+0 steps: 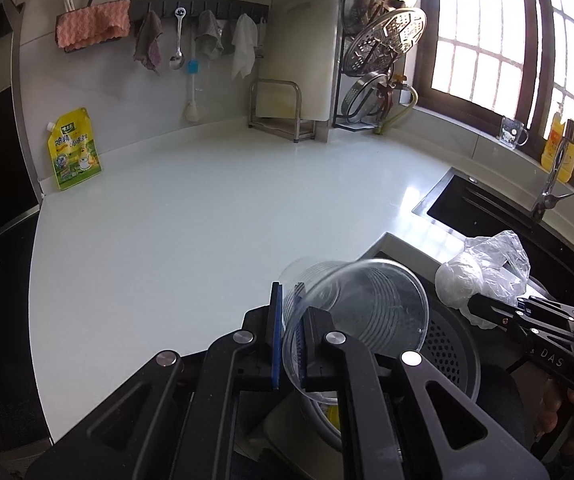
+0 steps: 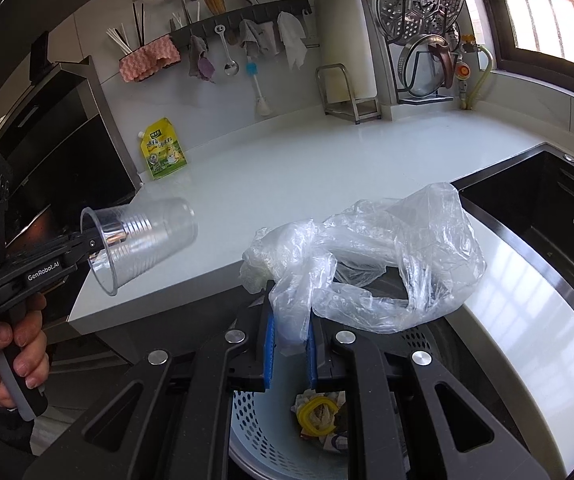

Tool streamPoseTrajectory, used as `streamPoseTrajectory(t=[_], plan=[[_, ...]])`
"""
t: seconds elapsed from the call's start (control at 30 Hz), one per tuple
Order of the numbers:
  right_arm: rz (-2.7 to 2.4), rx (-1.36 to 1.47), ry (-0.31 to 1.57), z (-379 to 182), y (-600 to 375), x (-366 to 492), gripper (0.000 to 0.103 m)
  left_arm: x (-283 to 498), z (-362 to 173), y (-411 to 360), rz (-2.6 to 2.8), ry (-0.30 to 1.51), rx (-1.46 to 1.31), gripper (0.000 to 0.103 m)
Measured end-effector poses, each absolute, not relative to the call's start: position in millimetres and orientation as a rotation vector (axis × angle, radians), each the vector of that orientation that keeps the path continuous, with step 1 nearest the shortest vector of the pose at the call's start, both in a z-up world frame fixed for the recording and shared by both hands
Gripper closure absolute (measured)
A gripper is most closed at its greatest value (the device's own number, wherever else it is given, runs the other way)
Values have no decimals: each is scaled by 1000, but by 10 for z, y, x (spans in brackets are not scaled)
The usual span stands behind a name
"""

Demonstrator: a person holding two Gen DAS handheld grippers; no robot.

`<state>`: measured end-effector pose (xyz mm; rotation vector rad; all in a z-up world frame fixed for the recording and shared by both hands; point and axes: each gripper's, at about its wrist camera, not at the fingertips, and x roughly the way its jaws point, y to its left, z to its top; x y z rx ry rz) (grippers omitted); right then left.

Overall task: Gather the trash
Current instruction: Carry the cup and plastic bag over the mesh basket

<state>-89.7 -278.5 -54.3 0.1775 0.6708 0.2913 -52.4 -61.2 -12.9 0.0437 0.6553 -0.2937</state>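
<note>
Kitchen counter; claws clamping cup, bag.

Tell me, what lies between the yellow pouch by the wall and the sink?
Nothing lies there: between the yellow pouch and the sink the white countertop is bare. The left wrist view shows the stretch best.

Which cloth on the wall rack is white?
The white cloth hanging farthest right on the rack, beside the cutting board. The two grey cloths hang further left; the pink one is draped over the end.
</note>
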Motion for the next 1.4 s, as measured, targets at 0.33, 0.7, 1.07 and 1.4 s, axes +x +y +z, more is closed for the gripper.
streamPoseTrajectory(t=[0.33, 0.7, 1.07, 1.4], plan=[[255, 205, 678, -651, -2983, -1139, 91, -719, -155, -940, -359, 651, 84, 97], [260, 211, 677, -675, -3032, -1191, 91, -806, -90, -1078, -401, 643, 92, 98], [266, 203, 719, -809, -2997, -1200, 91, -813, -202, -1095, -413, 673, 85, 98], [246, 160, 791, -1017, -2963, -1212, 91, -774, -414, -1153, -433, 734, 82, 97]])
